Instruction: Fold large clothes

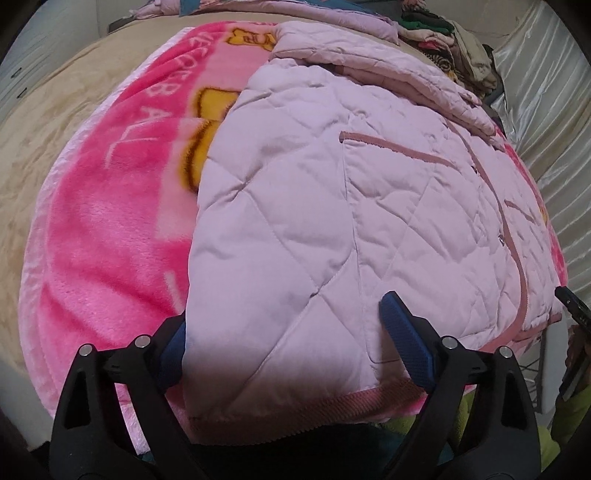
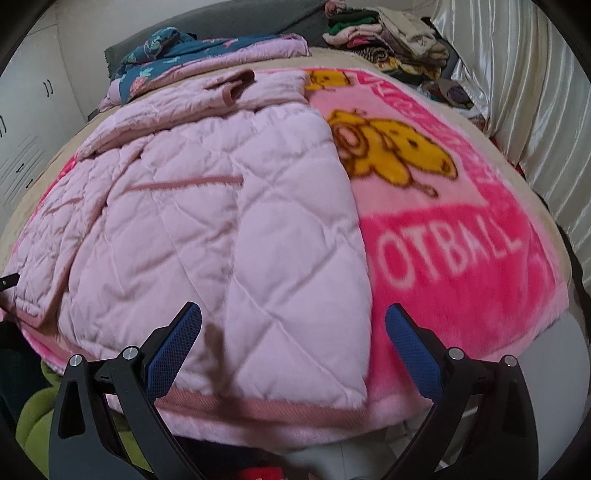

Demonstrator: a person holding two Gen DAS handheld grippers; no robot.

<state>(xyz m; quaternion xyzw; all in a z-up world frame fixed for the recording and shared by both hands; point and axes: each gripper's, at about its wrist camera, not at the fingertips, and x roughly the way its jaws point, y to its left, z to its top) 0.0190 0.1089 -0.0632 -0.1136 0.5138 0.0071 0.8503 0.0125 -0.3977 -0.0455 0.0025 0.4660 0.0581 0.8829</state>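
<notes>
A pale pink quilted jacket [image 1: 332, 206] lies flat on a bright pink fleece blanket [image 1: 110, 229], zip front up, sleeves folded across near the collar. My left gripper [image 1: 284, 325] is open at the jacket's left hem corner; its left finger is under the fabric edge, its right finger [image 1: 404, 339] rests on top. In the right wrist view the jacket [image 2: 221, 236] fills the left half. My right gripper [image 2: 291, 343] is open, straddling the jacket's right hem corner just above the ribbed hem band [image 2: 280, 406].
The blanket [image 2: 461, 258] shows a yellow cartoon animal and white letters. Folded clothes are stacked at the back right [image 2: 388, 33]. A dark floral garment [image 2: 162, 51] lies at the back. Shiny curtains [image 2: 517, 92] hang on the right. White cupboards [image 2: 26, 122] stand left.
</notes>
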